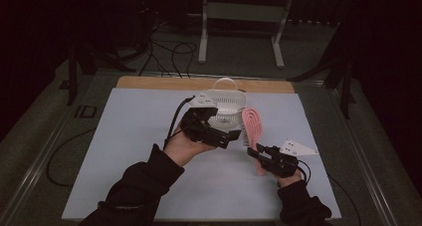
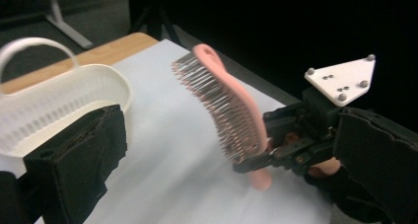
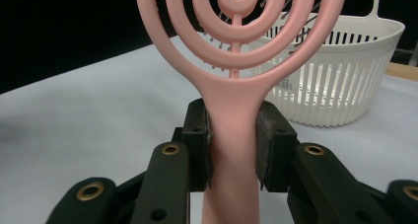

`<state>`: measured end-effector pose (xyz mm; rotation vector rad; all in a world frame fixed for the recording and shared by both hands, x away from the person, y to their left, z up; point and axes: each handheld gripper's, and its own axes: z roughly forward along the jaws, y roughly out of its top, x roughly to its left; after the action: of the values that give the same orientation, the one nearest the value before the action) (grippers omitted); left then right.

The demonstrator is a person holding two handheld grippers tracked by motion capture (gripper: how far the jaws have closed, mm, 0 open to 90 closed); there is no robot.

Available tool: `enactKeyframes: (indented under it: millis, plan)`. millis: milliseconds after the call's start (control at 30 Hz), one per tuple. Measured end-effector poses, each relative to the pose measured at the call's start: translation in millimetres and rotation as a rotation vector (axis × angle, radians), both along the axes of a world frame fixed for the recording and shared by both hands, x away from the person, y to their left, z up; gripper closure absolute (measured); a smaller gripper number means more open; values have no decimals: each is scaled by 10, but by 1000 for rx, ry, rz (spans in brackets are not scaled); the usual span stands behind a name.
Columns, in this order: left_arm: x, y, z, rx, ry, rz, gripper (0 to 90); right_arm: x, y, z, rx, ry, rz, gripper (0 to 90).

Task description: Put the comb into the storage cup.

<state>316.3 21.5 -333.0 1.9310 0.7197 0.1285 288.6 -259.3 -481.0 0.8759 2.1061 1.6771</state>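
Note:
A pink hairbrush point(image 1: 253, 125) with a ringed open back point(image 3: 236, 31) is held up off the table by its handle. My right gripper point(image 3: 234, 135) is shut on that handle, low at the right of the table point(image 1: 257, 153). The bristles point(image 2: 212, 103) face my left gripper point(image 1: 225, 131), which hovers open beside the brush with nothing between its wide-set pads point(image 2: 79, 157). A white slotted basket point(image 1: 226, 105) with a hoop handle stands just behind both, at the table's far middle.
A pale sheet point(image 1: 129, 151) covers the table, with a wooden strip point(image 1: 159, 82) at its far edge. Cables point(image 1: 169, 56) and a white frame stand point(image 1: 204, 27) lie on the dark floor beyond. Bare sheet spreads to the left and front.

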Motion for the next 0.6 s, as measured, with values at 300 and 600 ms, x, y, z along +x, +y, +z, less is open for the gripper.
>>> enactKeyframes:
  millis: [300, 600]
  plan:
    - [76, -258, -90, -35, 66, 22, 1, 1, 4, -1, 1, -1, 3, 704]
    - [159, -381, -186, -69, 102, 61, 2, 4, 2, -1, 3, 0, 2, 703]
